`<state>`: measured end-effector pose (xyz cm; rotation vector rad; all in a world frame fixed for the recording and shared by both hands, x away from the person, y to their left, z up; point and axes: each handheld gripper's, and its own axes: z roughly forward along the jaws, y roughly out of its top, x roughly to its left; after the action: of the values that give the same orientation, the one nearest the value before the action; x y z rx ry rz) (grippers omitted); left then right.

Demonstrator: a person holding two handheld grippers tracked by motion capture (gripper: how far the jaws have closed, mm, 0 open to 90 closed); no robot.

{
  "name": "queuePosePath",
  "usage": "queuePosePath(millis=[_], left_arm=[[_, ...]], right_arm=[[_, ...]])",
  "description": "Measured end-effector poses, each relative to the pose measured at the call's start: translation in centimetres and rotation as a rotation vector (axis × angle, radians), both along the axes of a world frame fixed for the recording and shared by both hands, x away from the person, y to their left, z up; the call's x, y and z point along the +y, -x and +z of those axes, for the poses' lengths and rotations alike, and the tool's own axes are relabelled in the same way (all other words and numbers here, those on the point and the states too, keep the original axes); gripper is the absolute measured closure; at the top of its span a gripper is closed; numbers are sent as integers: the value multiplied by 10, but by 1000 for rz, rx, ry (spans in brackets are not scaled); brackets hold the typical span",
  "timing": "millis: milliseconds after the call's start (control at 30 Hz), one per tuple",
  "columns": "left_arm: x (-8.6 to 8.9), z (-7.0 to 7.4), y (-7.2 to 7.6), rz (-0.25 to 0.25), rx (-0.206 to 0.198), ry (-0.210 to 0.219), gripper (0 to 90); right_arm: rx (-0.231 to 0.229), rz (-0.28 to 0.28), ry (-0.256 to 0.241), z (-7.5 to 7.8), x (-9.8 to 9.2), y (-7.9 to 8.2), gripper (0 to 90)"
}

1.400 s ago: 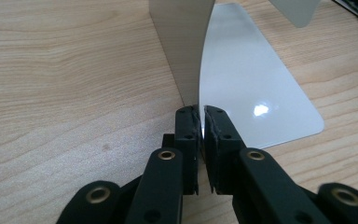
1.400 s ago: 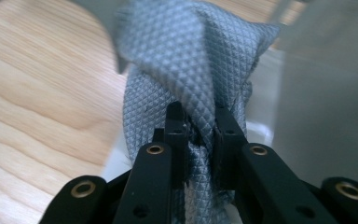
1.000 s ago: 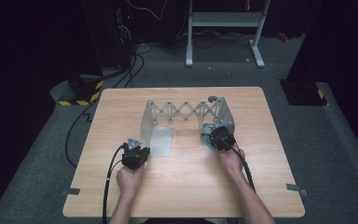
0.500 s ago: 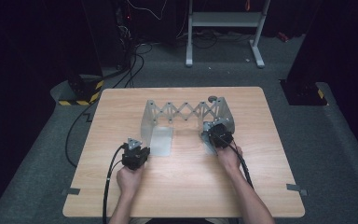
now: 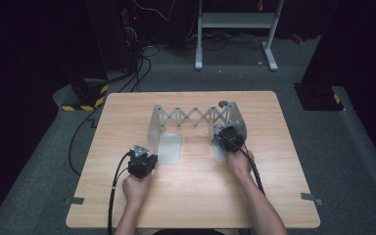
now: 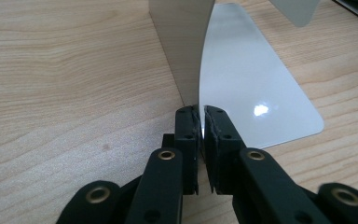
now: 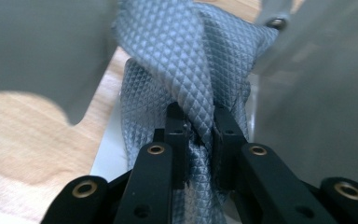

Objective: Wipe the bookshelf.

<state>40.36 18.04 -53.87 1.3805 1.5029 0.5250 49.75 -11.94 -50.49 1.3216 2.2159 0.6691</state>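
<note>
Metal, pale and shiny, makes up the expandable rack (image 5: 194, 117) that stands at the middle of the wooden table (image 5: 274, 196), toward its far half; a scissor lattice runs left to right between two upright end plates, so its long axis lies across the table, with each end's flat foot pointing toward the near edge. Compared with a second ago, the right gripper (image 5: 229, 137) has crept slightly toward the rack's right end, while the left gripper (image 5: 144, 159) and the rack look unmoved, which suggests the grasp is being settled before any pull or push on the rack. In the left gripper view the jaws are pinched narrowly on the near edge of the left end plate (image 6: 186, 51). In the right gripper view the jaws are clamped on a fold of grey quilted cloth (image 7: 191, 70) lying between the right end's plates.
</note>
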Motion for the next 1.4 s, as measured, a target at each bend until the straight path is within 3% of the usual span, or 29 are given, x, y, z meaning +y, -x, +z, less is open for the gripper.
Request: queuePosePath(millis=[133,233,500,633,833,1033,1200,1400], left_arm=[[0,0,0,0,0,1,834],[0,0,0,0,1,2,834],[0,0,0,1,-1,3,834],[0,0,0,0,2,2,834],[0,0,0,1,0,5,834],[0,0,0,0,1,1,834],[0,0,0,1,0,2,834],[0,0,0,0,0,2,834]], right_arm=[[3,-2,-32,-2,4,-1,805],[15,6,-82,-2,5,-2,805],[12,-44,-77,-3,-1,-8,805],[37,-33,-117,-1,8,-13,805],[30,-49,-98,-1,5,-17,804],[40,-42,-158,-2,7,-19,804],[31,-50,-145,-2,4,-21,804],[38,-31,-166,-3,7,-20,804]])
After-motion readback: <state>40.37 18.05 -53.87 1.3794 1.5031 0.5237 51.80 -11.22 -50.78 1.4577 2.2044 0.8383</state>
